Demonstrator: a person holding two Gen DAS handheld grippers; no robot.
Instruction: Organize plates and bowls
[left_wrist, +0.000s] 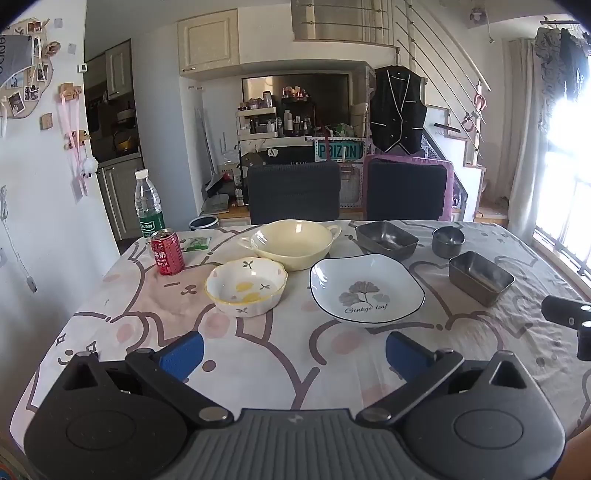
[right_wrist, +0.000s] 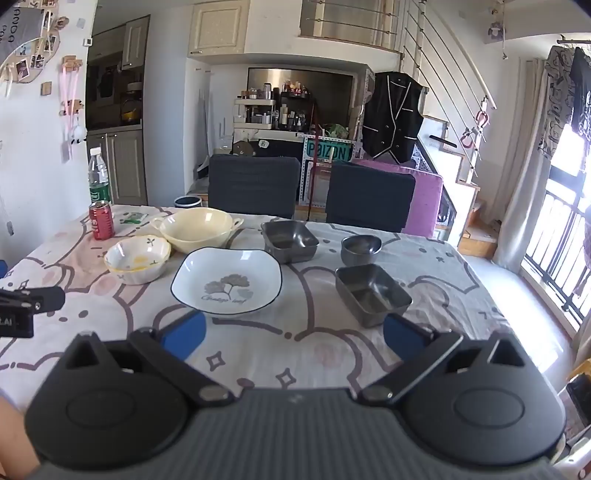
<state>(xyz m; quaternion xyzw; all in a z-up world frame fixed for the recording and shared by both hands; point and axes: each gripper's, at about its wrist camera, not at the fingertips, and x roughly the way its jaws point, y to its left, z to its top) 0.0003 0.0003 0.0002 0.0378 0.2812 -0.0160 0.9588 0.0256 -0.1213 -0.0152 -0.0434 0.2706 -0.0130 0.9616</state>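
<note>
Two ceramic bowls (left_wrist: 246, 286), one plate (left_wrist: 366, 290), three steel bowls (left_wrist: 480, 277).

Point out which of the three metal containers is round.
The small round metal bowl, at the far right behind the nearer rectangular metal tray. The other rectangular metal tray sits left of it; both trays have straight sides and corners.

The table (left_wrist: 280, 369) is covered in soft printed cloth, matt and faintly creased. The ginkgo-leaf plate (left_wrist: 365, 288), the lemon-patterned bowl (left_wrist: 246, 286) and the cream two-handled bowl (left_wrist: 291, 243) look like glazed ceramic, smooth and glossy. Two rectangular trays (right_wrist: 371, 293) (right_wrist: 290, 240) and a small round bowl (right_wrist: 361, 249) are dull brushed metal. The water bottle (left_wrist: 147, 205) is clear plastic; the red can (left_wrist: 167, 252) is shiny metal.
</note>
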